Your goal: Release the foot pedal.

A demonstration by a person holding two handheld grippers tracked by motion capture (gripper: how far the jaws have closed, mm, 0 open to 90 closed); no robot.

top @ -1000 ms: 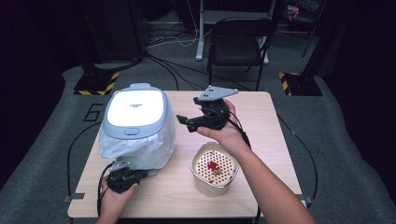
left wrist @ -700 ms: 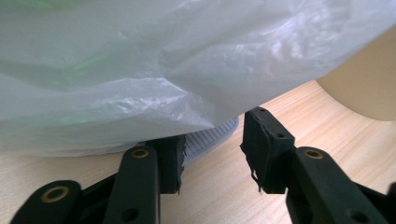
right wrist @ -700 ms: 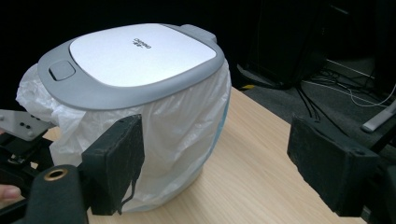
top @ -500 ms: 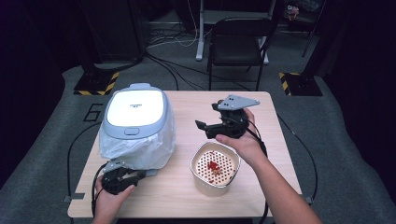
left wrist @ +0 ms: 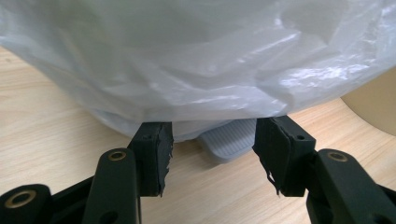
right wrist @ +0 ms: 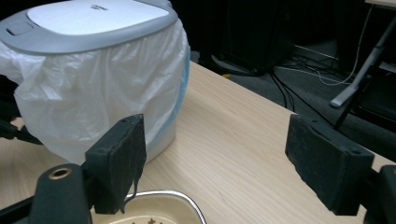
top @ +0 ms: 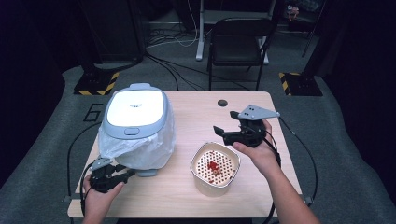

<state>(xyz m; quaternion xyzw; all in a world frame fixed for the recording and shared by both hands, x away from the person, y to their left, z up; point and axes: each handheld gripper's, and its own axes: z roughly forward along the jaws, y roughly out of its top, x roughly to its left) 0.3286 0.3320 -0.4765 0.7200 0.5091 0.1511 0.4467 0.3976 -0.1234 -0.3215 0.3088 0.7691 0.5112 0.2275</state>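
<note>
Here, a pedal bin [top: 135, 126] with a grey lid is seen at the left of the bench [top: 196, 109], a white plastic bag [top: 140, 149] draped over its rim and down its sides; the lid is shut. In the left gripper view the bag [left wrist: 196, 60] hangs just above the bin's ribbed pedal [left wrist: 229, 144]. The left hand-held gripper [top: 122, 173] is held low at the bin's near side, its jaws having just been opening; nothing is pinched between them, and the bag's hem lies just beyond the pads. The right hand-held gripper [top: 225, 127] hovers wide open and empty above the far rim of a perforated beige basket [top: 215, 169], which holds a few red scraps. By the look of it, the bag is fitted and released, while the scraps remain to be tipped into the bin, for which the lid has yet to be raised.
</note>
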